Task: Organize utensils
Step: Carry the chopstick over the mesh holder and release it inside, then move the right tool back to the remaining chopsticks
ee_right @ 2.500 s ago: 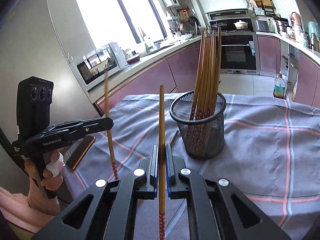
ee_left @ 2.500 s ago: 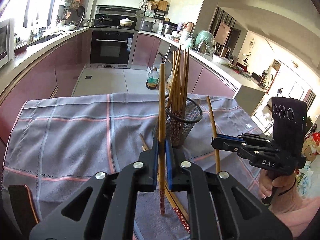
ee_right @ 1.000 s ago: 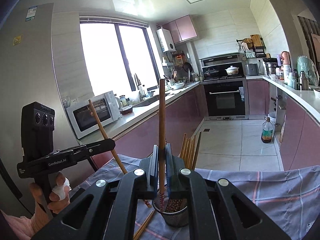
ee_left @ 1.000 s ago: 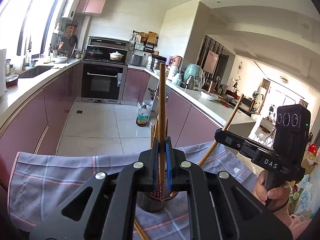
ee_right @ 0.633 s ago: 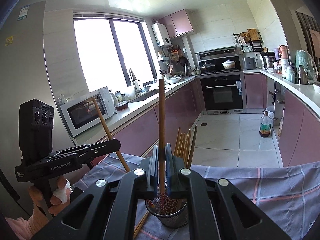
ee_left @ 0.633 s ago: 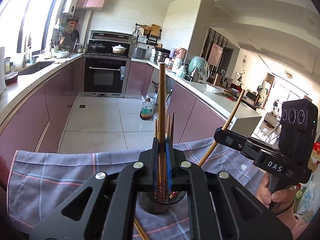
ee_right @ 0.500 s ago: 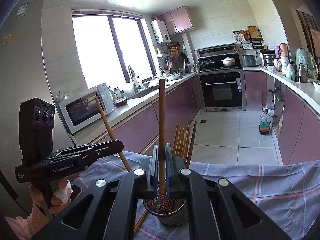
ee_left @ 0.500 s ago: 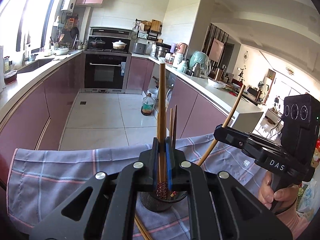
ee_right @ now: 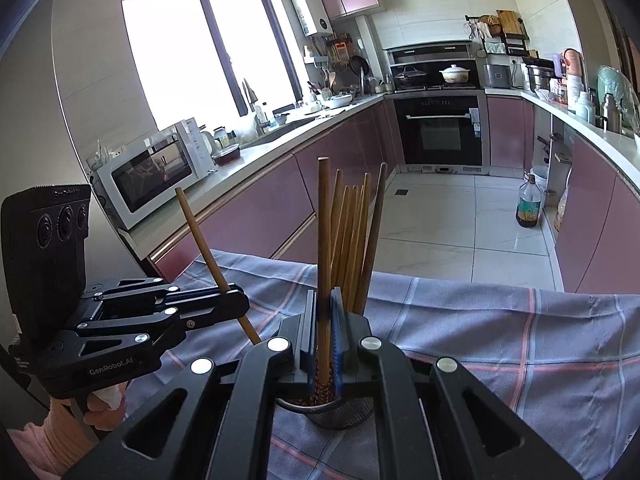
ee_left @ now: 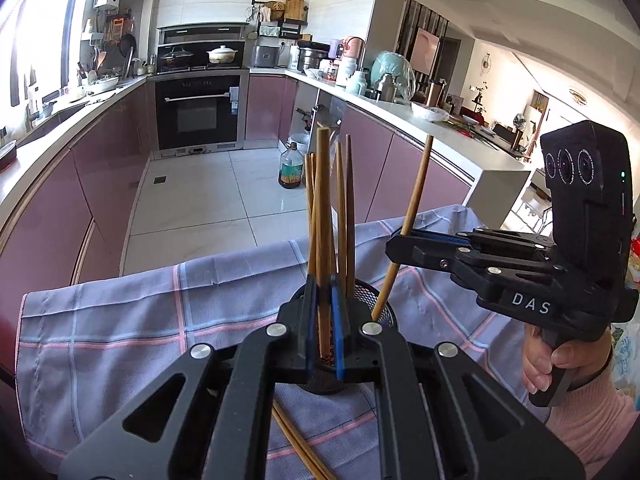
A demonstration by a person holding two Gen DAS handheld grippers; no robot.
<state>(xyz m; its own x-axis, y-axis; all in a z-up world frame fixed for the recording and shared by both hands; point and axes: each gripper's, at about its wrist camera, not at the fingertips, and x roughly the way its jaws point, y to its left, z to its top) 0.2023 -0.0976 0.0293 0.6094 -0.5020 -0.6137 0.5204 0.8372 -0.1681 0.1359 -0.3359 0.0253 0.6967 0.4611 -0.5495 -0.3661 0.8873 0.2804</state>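
A black mesh holder [ee_left: 382,312] [ee_right: 340,414] stands on the checked cloth with several wooden chopsticks [ee_right: 354,236] upright in it. My left gripper [ee_left: 323,320] is shut on one upright chopstick [ee_left: 322,200], whose patterned lower end hangs right over the holder's mouth. In the right wrist view the same gripper [ee_right: 236,304] shows at the left with its chopstick [ee_right: 200,232] slanting down toward the holder. My right gripper [ee_right: 324,332] is shut on another chopstick [ee_right: 323,220], its tip inside the holder. From the left it [ee_left: 400,240] shows with that stick [ee_left: 416,188] leaning into the rim.
Loose chopsticks [ee_left: 296,444] lie on the grey-purple checked cloth [ee_left: 120,340] in front of the holder. Pink kitchen cabinets, an oven [ee_left: 198,114] and a microwave [ee_right: 152,176] stand beyond the table. An oil bottle [ee_left: 291,170] is on the tiled floor.
Both grippers have sunk toward the holder and tipped downward. Their chopsticks' lower ends have come down to the holder's mouth, and more of the cloth is in view.
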